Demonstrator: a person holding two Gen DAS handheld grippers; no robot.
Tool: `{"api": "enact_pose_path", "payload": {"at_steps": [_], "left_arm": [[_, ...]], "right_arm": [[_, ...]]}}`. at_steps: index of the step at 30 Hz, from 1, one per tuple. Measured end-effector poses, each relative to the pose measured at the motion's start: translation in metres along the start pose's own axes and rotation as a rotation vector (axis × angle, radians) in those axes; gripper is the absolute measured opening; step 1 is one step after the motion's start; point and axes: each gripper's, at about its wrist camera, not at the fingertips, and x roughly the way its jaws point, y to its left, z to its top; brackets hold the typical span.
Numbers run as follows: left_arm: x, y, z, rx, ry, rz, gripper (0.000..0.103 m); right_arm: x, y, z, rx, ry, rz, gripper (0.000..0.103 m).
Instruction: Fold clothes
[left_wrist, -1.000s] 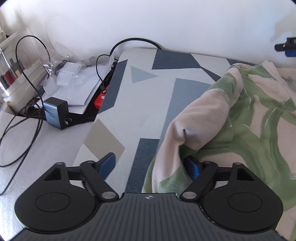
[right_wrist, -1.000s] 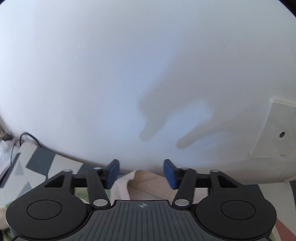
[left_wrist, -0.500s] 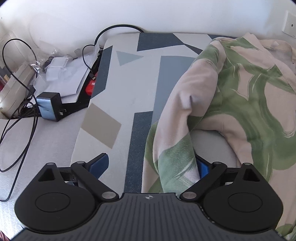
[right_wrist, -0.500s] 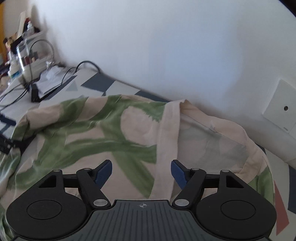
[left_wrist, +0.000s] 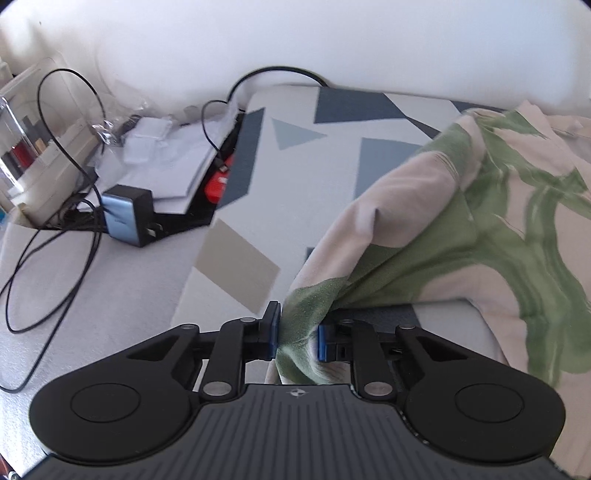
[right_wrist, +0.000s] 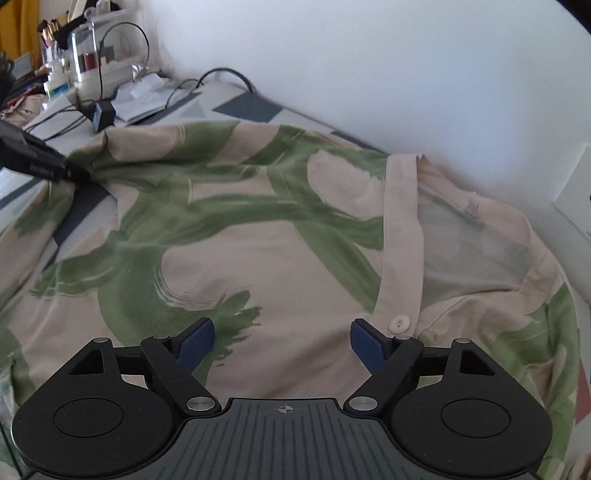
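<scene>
A beige shirt with green brush-stroke print (right_wrist: 258, 229) lies spread on a patterned mat (left_wrist: 295, 155), its button placket and collar toward the right by the wall. My left gripper (left_wrist: 297, 332) is closing its jaws on a bunched green edge of the shirt (left_wrist: 461, 229), and the blue pads press the cloth from both sides. In the right wrist view that left gripper (right_wrist: 37, 162) shows at the far left, pulling the cloth taut. My right gripper (right_wrist: 282, 341) hovers low over the shirt's front with its jaws wide, next to a button (right_wrist: 400, 325), nothing between them.
Left of the mat lie a blue-grey charger (left_wrist: 127, 214), looping black cables (left_wrist: 48, 236), papers (left_wrist: 166, 162) and a red item (left_wrist: 218, 184). A clear organiser with bottles (right_wrist: 92, 55) stands at the far left. A white wall (right_wrist: 369, 55) with a socket plate (right_wrist: 576, 192) borders the mat.
My left gripper has closed from wide open onto the shirt's edge. The right gripper has swung down from facing the wall to hang over the shirt, and its jaws have widened.
</scene>
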Motion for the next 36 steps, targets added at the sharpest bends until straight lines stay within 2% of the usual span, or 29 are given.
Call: {"api": "enact_pose_path", "payload": {"at_steps": [4,8,10,11,13,14,15,19,21,25,27,30,36], "left_arm": [[0.003,0.001,0.019,-0.002,-0.059,0.026,0.016],[0.003,-0.004,0.052,0.014,-0.144,0.049,0.016],[0.011,-0.009,0.064,0.037,-0.131,0.051,0.020],[0.015,-0.013,0.069,0.052,-0.119,0.056,0.025],[0.018,-0.017,0.068,0.107,-0.098,0.082,0.045],[0.018,-0.019,0.065,0.134,-0.097,0.095,0.059],[0.017,-0.020,0.062,0.155,-0.097,0.098,0.066],[-0.007,-0.009,0.042,0.144,-0.074,-0.015,0.071],[-0.024,-0.003,0.025,0.125,-0.042,-0.100,0.072],[-0.062,0.004,-0.028,0.080,0.028,-0.304,0.072],[-0.077,0.002,-0.056,0.052,0.058,-0.379,0.071],[-0.086,-0.004,-0.088,0.022,0.092,-0.410,0.067],[-0.083,-0.016,-0.110,-0.045,0.145,-0.421,0.058]], "right_arm": [[0.007,0.000,0.004,0.062,-0.014,-0.009,0.075],[0.008,0.016,0.019,0.050,-0.059,0.018,0.074],[0.013,0.025,0.030,0.026,-0.075,0.044,0.074],[0.016,0.030,0.036,0.013,-0.083,0.053,0.074],[0.024,0.039,0.051,-0.006,-0.089,0.075,0.073],[0.029,0.044,0.059,-0.012,-0.090,0.092,0.073],[0.034,0.049,0.067,-0.017,-0.087,0.113,0.073],[0.054,0.075,0.091,-0.075,-0.061,0.164,0.073],[0.059,0.085,0.097,-0.098,-0.061,0.151,0.072],[0.050,0.078,0.094,-0.026,-0.066,0.168,0.073],[0.043,0.065,0.086,0.006,-0.060,0.146,0.073],[0.028,0.037,0.066,0.064,-0.055,0.076,0.073],[-0.006,-0.010,0.029,0.147,-0.054,-0.069,0.074]]}}
